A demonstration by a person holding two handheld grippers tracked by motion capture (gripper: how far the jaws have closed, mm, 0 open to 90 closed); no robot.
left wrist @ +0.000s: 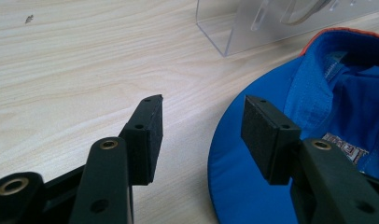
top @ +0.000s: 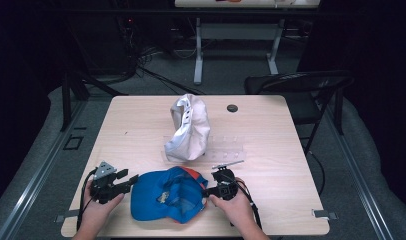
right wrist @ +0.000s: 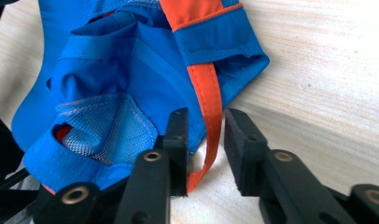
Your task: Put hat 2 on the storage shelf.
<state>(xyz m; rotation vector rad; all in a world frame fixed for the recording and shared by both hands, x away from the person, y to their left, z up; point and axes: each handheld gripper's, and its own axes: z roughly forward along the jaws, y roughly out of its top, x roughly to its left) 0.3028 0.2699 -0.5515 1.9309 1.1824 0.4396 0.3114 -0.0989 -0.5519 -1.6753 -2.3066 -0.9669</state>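
Note:
A blue cap (top: 163, 196) with orange trim lies upside down near the table's front edge, between my two grippers. My left gripper (top: 130, 177) is open at the cap's left. In the left gripper view its jaws (left wrist: 201, 133) straddle the edge of the blue brim (left wrist: 239, 186), one fingertip (left wrist: 148, 133) over bare wood. My right gripper (top: 208, 191) is at the cap's right. In the right gripper view it (right wrist: 206, 149) stands open, with the orange back strap (right wrist: 207, 93) hanging loose between its jaws.
A white cap (top: 189, 126) sits on a clear acrylic stand (top: 230, 147) at the table's middle. A small black disc (top: 232, 108) lies behind it. A dark folding chair (top: 301, 90) stands off the table's far right corner.

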